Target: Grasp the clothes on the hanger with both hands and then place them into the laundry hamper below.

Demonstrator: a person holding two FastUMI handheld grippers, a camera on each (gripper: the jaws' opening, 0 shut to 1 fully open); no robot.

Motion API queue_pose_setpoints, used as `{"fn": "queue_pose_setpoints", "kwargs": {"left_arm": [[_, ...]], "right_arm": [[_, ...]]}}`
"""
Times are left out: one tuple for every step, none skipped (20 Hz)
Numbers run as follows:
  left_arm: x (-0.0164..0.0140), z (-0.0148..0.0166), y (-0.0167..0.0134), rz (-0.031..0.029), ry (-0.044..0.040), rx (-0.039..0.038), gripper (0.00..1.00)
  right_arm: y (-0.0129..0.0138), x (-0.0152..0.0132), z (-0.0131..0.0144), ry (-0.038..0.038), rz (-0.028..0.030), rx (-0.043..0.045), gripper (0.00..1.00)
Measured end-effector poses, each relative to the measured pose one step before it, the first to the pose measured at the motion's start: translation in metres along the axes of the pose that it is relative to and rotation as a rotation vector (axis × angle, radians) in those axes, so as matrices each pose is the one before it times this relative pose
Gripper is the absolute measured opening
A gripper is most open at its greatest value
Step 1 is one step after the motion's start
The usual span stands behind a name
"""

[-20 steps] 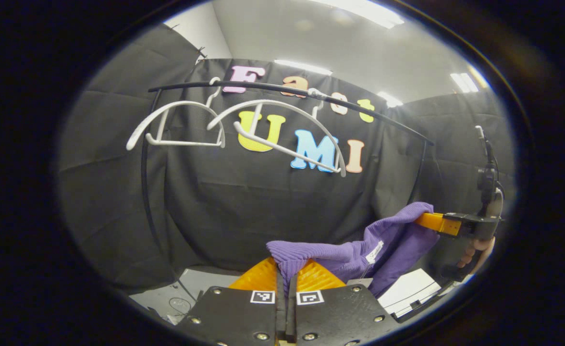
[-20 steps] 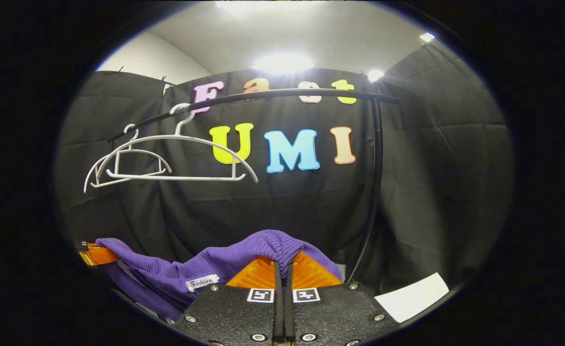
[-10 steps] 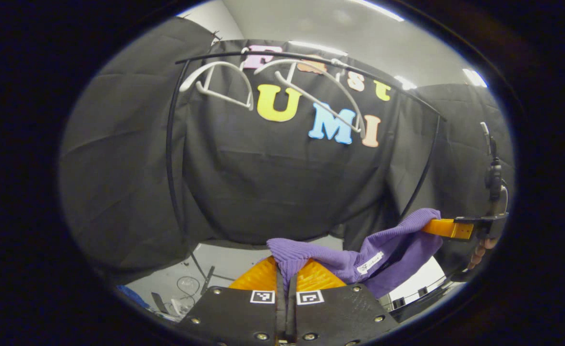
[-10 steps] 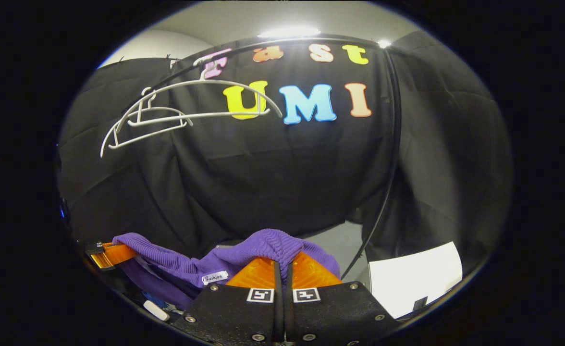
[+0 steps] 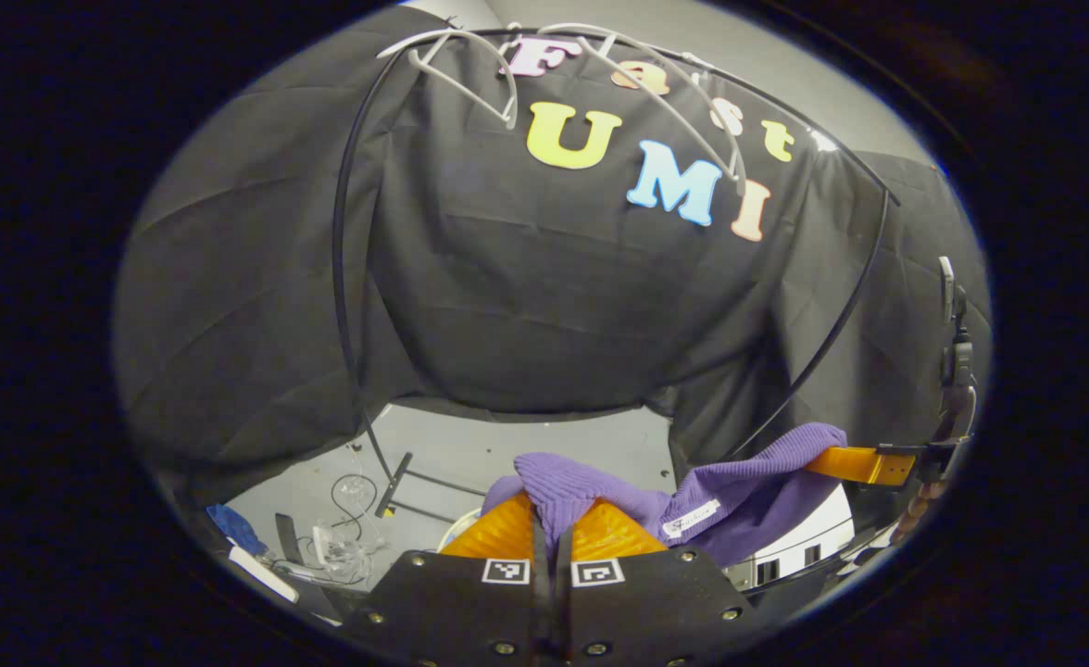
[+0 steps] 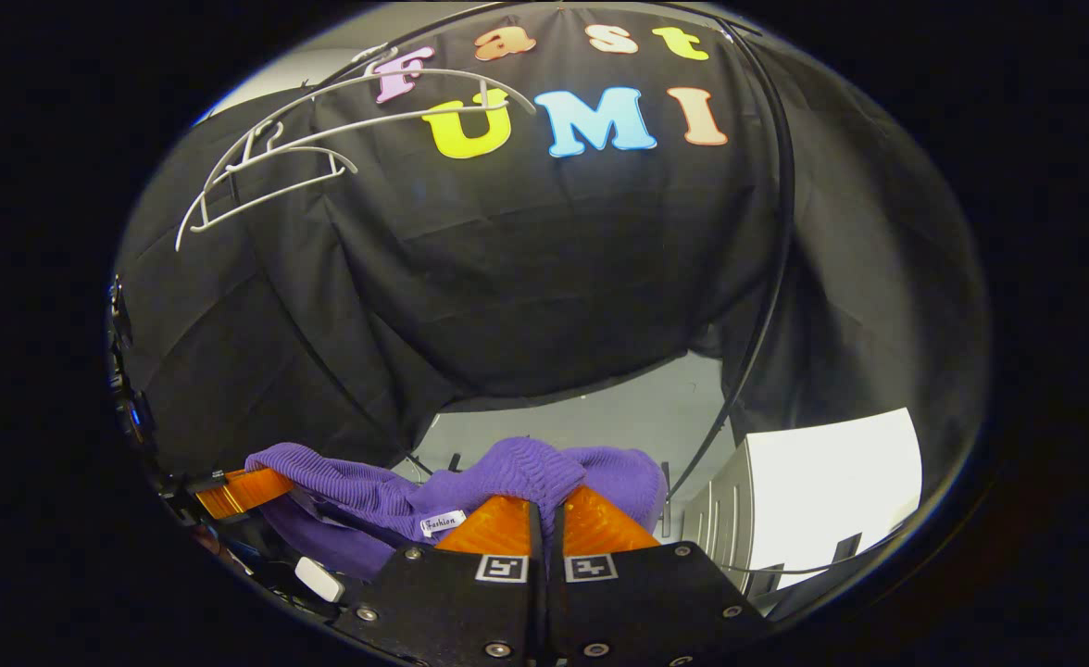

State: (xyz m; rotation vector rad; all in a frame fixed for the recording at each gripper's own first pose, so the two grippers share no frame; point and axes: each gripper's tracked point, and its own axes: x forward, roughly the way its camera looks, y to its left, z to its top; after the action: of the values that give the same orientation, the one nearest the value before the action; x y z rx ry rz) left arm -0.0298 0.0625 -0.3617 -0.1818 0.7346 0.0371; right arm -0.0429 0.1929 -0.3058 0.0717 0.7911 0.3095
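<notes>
A purple knitted garment (image 5: pixel 693 500) stretches between both grippers, off the hangers. In the left gripper view my left gripper (image 5: pixel 551 519) is shut on one bunched shoulder of it, and the right gripper (image 5: pixel 832 456) pinches the far end at the right edge. In the right gripper view my right gripper (image 6: pixel 545 514) is shut on the other purple fold (image 6: pixel 517 468), while the left gripper (image 6: pixel 257 482) holds the garment at lower left. The white laundry hamper (image 6: pixel 832 482) stands below at right, also seen in the left gripper view as a hamper rim (image 5: pixel 804 551).
Two empty white hangers (image 6: pixel 267 167) hang on the black rail (image 6: pixel 767 259) high up; in the left gripper view the hangers (image 5: pixel 507 74) sit near the top. Grey floor (image 5: pixel 470 454) holds cables and small clutter (image 5: pixel 341 547) at lower left.
Both grippers have come down with the purple garment; the hangers and rail have risen toward the top of both views, and more floor and hamper show below.
</notes>
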Motion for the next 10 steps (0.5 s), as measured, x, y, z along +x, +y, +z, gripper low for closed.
{"fn": "queue_pose_setpoints", "kwargs": {"left_arm": [[0.00475, -0.00624, 0.00141, 0.00264, 0.01654, 0.01327, 0.01], [0.00539, -0.00619, 0.00106, -0.00242, 0.01561, 0.01262, 0.01], [0.00371, -0.00404, 0.00189, -0.00277, 0.01653, 0.01025, 0.01], [0.00443, -0.00534, 0.00119, -0.00126, 0.01658, 0.00979, 0.01], [0.00353, -0.00393, 0.00065, -0.00188, 0.01311, 0.00964, 0.01], [0.00209, -0.00392, -0.00155, -0.00600, 0.01009, 0.00711, 0.01], [0.00281, -0.00145, -0.00086, -0.00502, 0.00776, 0.00617, 0.01], [0.00221, 0.00130, -0.00255, -0.00354, 0.00600, 0.00608, 0.01], [0.00197, -0.00043, -0.00040, -0.00449, 0.00381, 0.00363, 0.06], [0.00165, -0.00073, -0.00115, -0.00279, 0.00399, 0.00108, 0.06]], "right_arm": [[-0.00240, 0.00254, -0.00618, 0.01789, -0.00751, 0.00931, 0.00], [-0.00168, 0.00155, -0.00610, 0.01573, -0.00312, 0.00895, 0.00], [-0.00209, 0.00155, -0.00653, 0.01753, -0.00256, 0.00268, 0.00], [-0.00241, 0.00125, -0.00494, 0.01253, -0.00714, -0.00236, 0.00], [-0.00175, 0.00044, -0.00576, 0.01023, -0.00680, 0.00037, 0.00], [-0.00208, 0.00054, -0.00322, 0.00910, -0.00593, 0.00188, 0.00], [-0.00180, 0.00092, -0.00150, 0.00423, -0.00768, 0.00486, 0.00], [-0.00066, 0.00043, -0.00062, 0.00311, -0.00599, 0.00510, 0.00], [-0.00005, 0.00026, 0.00046, 0.00241, -0.00318, 0.00314, 0.00], [0.00051, 0.00072, -0.00050, 0.00280, -0.00256, 0.00040, 0.00]]}}
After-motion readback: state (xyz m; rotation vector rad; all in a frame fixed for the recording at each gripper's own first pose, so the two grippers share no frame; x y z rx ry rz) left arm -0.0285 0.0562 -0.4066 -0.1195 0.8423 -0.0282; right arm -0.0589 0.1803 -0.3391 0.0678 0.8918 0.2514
